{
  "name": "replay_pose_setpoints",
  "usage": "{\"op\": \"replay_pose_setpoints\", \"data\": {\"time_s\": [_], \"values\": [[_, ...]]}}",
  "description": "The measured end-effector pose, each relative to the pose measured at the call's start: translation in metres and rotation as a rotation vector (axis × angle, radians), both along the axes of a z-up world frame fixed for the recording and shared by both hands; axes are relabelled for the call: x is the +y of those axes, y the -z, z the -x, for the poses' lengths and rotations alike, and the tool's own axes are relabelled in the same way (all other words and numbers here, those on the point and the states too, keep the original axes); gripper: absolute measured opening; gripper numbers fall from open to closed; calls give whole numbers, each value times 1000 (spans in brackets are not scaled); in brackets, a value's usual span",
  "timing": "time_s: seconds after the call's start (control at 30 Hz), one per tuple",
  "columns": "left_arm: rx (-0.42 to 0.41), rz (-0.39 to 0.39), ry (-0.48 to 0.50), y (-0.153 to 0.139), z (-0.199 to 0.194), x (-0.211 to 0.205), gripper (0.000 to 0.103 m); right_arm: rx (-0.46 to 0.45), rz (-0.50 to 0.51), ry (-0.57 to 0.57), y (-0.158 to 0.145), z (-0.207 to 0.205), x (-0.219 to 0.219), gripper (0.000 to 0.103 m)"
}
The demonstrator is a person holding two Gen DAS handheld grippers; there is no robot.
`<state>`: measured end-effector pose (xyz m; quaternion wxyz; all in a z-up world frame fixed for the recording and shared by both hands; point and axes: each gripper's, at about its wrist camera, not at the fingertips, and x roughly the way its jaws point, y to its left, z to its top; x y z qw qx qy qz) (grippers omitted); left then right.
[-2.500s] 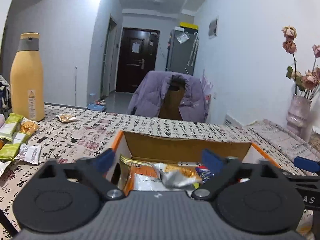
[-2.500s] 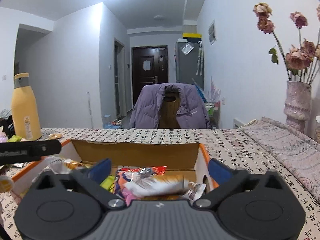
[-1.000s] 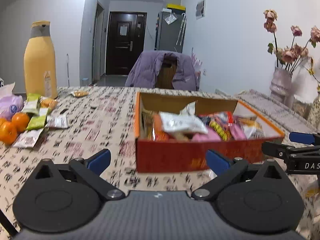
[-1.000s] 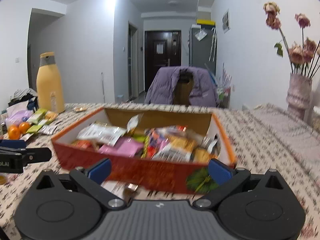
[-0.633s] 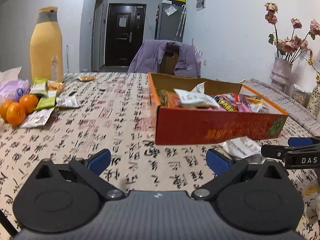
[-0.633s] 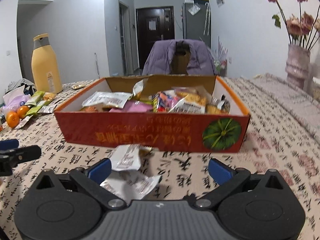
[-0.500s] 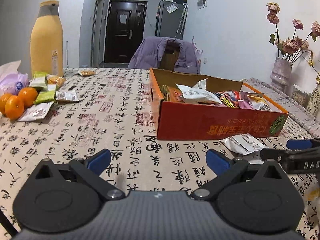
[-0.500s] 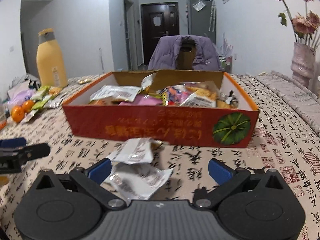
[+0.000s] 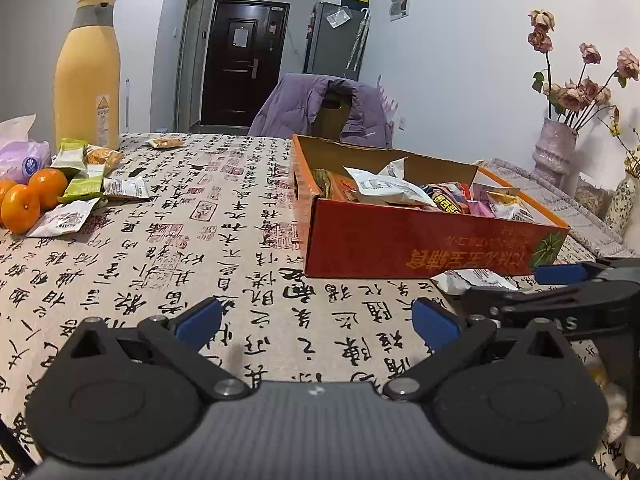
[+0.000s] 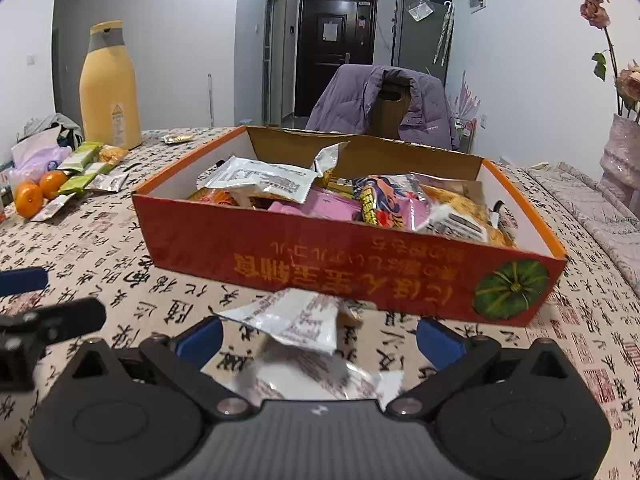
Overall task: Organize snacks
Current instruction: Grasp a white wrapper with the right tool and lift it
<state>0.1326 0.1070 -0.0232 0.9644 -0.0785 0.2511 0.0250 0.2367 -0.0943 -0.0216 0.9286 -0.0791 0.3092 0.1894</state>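
On the surface (image 9: pixel 248 216), covered with a cloth printed in black calligraphy, an open orange cardboard box (image 10: pixel 360 256) sits toward the right side, filled with mixed snack packets (image 10: pixel 256 178) that lie heaped against one another inside its walls. Just in front of the box's near wall two white packets (image 10: pixel 296 318) lie loose on the cloth, one overlapping the other; the nearer one is blurred, so its print cannot be read. The right claw (image 10: pixel 320 338) hangs low over these loose packets with its blue fingertips spread wide on either side of them, pinching nothing. The left claw (image 9: pixel 316 320) is likewise spread and empty, above bare cloth to the left of the box's near-left corner. In the left wrist view the right claw's fingers reach in from the right edge, near the loose packets (image 9: pixel 476 280). Toward the far-left edge of the surface are two oranges (image 9: pixel 34 198), several green and white snack packets (image 9: pixel 80 188) lying beside them, a purple tissue pack (image 9: pixel 22 158) and a tall yellow bottle (image 9: pixel 88 76) standing upright. A chair with a purple jacket (image 10: pixel 384 102) stands beyond the far edge.
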Motion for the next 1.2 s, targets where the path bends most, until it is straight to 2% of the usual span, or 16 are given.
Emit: {"op": "replay_pose_setpoints", "data": {"time_s": [0.13,0.23,0.33,0.4,0.47,0.53,0.97,1.1,1.2], "values": [[2,10,-2,0,0,2,103,4,12,0,3,-12,10,101],[5,16,1,1,-1,2,103,20,25,1,8,-19,16,91],[6,20,2,1,-1,3,103,33,13,3,11,-25,17,86],[6,23,3,1,-1,3,103,36,1,5,12,-27,16,76],[7,26,3,1,-1,4,103,42,-15,4,13,-29,14,60],[10,31,2,2,-2,4,103,50,-32,6,13,-31,12,54],[30,44,-10,3,-5,7,103,-18,-109,11,-2,-12,-15,53],[44,33,-22,3,-8,6,103,-35,-133,31,-6,-4,-34,53],[29,-7,-49,0,-5,2,103,-41,-147,48,-8,0,-52,53]]}}
